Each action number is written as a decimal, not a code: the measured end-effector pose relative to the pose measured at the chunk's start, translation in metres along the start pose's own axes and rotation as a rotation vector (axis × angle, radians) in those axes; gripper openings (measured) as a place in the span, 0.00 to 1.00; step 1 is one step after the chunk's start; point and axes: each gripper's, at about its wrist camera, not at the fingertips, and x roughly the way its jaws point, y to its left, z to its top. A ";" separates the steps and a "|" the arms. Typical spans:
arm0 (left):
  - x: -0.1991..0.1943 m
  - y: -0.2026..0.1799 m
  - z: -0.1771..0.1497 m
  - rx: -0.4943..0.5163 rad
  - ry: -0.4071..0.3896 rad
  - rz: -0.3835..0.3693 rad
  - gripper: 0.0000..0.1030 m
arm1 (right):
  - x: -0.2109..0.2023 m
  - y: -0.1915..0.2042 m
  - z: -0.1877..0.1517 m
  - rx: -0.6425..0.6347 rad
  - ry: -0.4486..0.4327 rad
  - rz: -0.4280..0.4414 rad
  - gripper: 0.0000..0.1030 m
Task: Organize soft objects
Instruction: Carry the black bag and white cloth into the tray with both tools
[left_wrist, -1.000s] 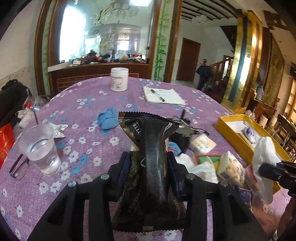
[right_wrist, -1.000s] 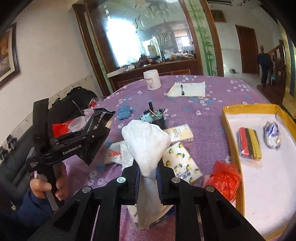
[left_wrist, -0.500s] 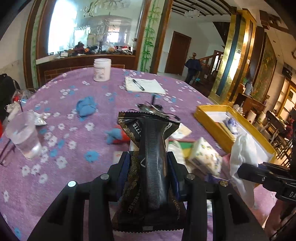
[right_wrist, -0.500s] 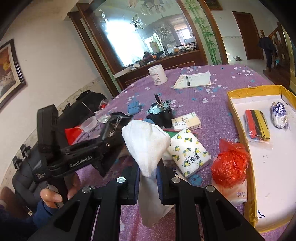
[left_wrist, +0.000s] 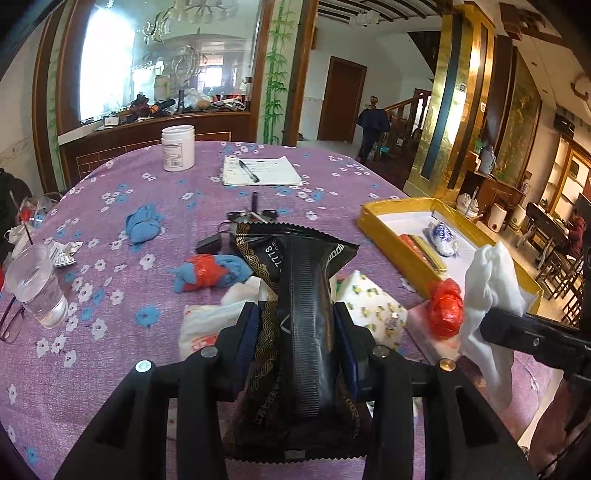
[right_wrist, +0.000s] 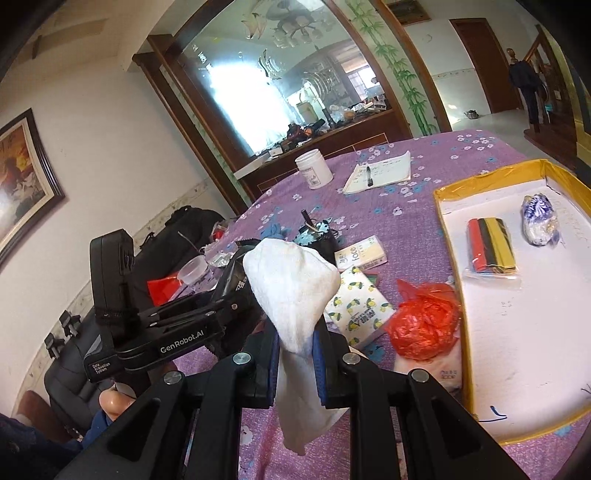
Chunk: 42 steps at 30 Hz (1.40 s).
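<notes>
My left gripper (left_wrist: 295, 332) is shut on a black snack packet (left_wrist: 299, 295) and holds it above the purple flowered table (left_wrist: 122, 192). My right gripper (right_wrist: 295, 343) is shut on a white cloth (right_wrist: 291, 288), also seen at the right of the left wrist view (left_wrist: 491, 280). The yellow-rimmed tray (right_wrist: 447, 229) lies right of both grippers, with a striped pack (right_wrist: 489, 247) and a blue-white bundle (right_wrist: 537, 218) in it. A red plastic bag (right_wrist: 424, 325), a lemon-print tissue pack (right_wrist: 354, 306) and a red-blue cloth (left_wrist: 207, 273) lie on the table.
A cup of water (left_wrist: 35, 284) stands at the table's left edge. A blue cloth (left_wrist: 142, 223), a white jar (left_wrist: 178, 147), a notepad with pen (left_wrist: 258, 171) and a black gadget (right_wrist: 314, 236) sit farther back. A person (left_wrist: 371, 129) stands in the far doorway.
Both grippers have moved right, toward the tray, still holding their loads. The tray and red bag now sit closer in both views; the cup has slid toward the left edge.
</notes>
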 end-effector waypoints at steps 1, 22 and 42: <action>0.000 -0.003 0.000 0.005 0.000 0.000 0.38 | -0.003 -0.002 0.000 0.005 -0.008 -0.001 0.17; 0.017 -0.112 0.023 0.166 0.030 -0.146 0.38 | -0.070 -0.071 0.010 0.175 -0.156 -0.076 0.17; 0.107 -0.204 0.052 0.124 0.153 -0.265 0.39 | -0.124 -0.159 0.022 0.405 -0.235 -0.292 0.18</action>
